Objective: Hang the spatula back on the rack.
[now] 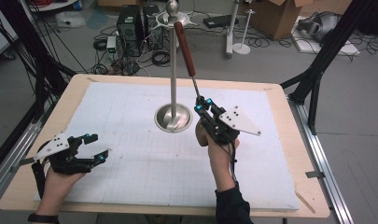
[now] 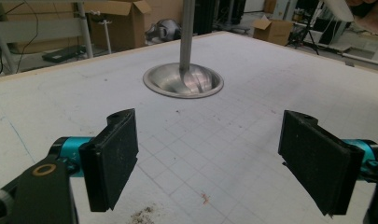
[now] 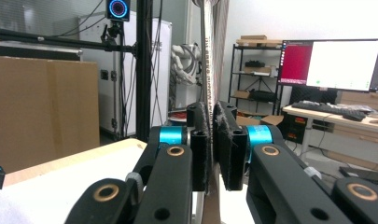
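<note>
Nearest me, the person's forearms come in over the edge of the surface [image 1: 312,196]. The left tongs [image 1: 96,147] rest at about eight o'clock on the white mat, spread wide with nothing between them. The right tongs [image 1: 201,105] sit just right of centre, clamped on the thin metal shank of a screwdriver [image 1: 185,49]. Its long axis runs up and slightly toward eleven o'clock from the grip, the reddish-brown handle uppermost, its top close beside the ball cap of the metal stand [image 1: 173,70]. The stand's dish base lies just at nine o'clock from the right tongs, so the right hand is far the nearer. The handle looks slim, smooth and glossy; the shank bright, narrow steel.
</note>
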A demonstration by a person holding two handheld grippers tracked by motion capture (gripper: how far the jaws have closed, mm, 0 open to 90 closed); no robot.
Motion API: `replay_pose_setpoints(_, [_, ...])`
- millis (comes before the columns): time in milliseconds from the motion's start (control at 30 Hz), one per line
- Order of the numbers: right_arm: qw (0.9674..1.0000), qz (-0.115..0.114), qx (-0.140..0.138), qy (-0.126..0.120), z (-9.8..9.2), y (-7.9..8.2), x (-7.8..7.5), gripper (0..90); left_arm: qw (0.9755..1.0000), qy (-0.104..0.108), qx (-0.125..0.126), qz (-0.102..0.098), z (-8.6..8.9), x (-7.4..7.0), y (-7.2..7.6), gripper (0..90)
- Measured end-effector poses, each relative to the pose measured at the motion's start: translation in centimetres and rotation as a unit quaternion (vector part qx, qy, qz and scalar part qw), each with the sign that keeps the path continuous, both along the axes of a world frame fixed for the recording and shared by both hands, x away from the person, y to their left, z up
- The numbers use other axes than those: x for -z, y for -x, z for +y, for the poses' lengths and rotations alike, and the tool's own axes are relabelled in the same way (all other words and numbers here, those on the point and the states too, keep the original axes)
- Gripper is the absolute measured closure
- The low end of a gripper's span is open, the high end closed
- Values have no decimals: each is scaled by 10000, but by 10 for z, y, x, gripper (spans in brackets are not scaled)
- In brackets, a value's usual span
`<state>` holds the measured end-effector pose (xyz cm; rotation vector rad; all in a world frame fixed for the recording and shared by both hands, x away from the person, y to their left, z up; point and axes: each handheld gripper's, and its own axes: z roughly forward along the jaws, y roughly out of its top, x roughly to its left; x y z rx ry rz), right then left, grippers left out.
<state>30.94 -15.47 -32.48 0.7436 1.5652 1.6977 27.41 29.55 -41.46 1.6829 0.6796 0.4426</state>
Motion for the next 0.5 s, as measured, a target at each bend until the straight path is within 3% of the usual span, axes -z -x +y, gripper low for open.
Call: replay_pose_setpoints(500, [9999, 60, 112, 44, 3, -2, 6, 846, 10000, 1, -10, 14, 0, 0, 0, 203])
